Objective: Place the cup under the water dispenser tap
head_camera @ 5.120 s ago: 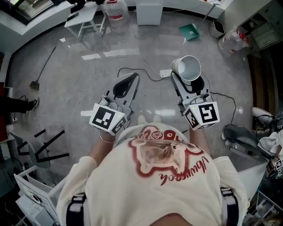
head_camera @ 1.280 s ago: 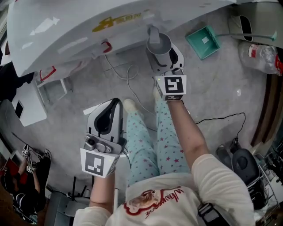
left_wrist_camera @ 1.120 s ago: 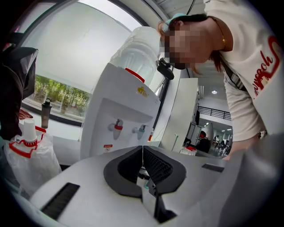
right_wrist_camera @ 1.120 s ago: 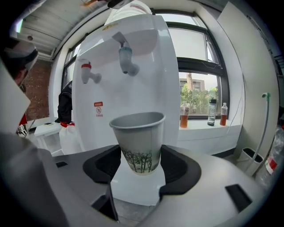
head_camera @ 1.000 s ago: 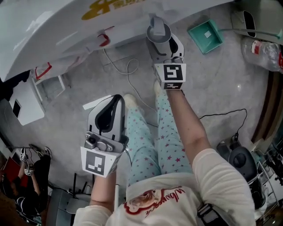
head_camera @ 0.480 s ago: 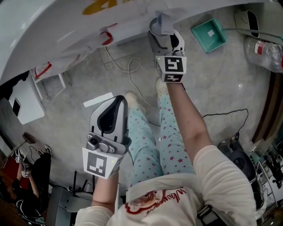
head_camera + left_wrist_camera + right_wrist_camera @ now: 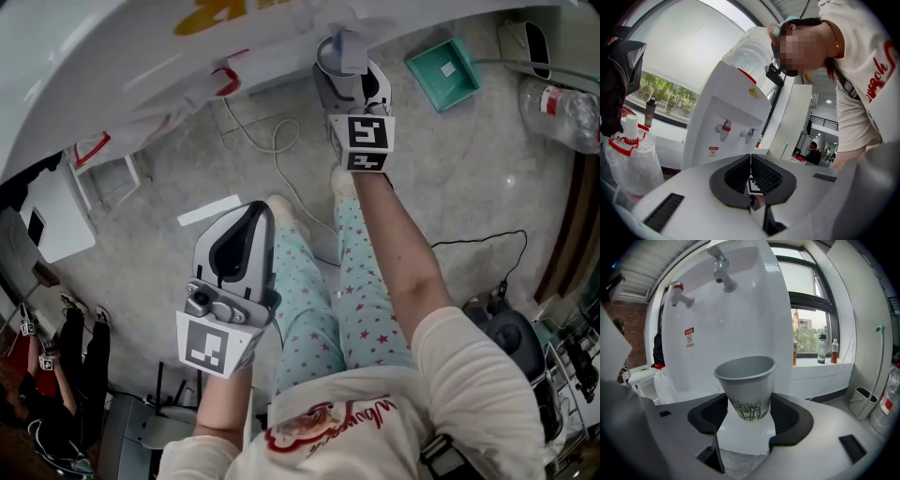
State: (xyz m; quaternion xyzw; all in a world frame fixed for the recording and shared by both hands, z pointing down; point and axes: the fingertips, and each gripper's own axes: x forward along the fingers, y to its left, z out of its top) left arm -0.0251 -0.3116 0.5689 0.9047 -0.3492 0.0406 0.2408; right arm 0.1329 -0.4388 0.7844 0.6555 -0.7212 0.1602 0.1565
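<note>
A grey paper cup [image 7: 747,387] with a tree print stands upright between the jaws of my right gripper [image 7: 749,412], which is shut on its lower half. It hangs in front of the white water dispenser [image 7: 740,310], below the grey tap [image 7: 723,270]; the red tap [image 7: 678,294] is to its left. In the head view the right gripper [image 7: 345,75] reaches under the dispenser's top [image 7: 141,37] with the cup [image 7: 336,58]. My left gripper [image 7: 246,214] is held back over the floor, shut and empty, its pads [image 7: 761,174] touching.
A green dustpan [image 7: 442,70] and a bagged water bottle [image 7: 562,103] lie on the floor to the right. A white cable [image 7: 272,141] runs by the dispenser's foot. A white stand [image 7: 56,225] is at the left. The person's legs [image 7: 319,300] are between the grippers.
The person has walked from open floor up to the dispenser. In the last second the right gripper pushed the cup farther in under the tap; the left gripper barely moved.
</note>
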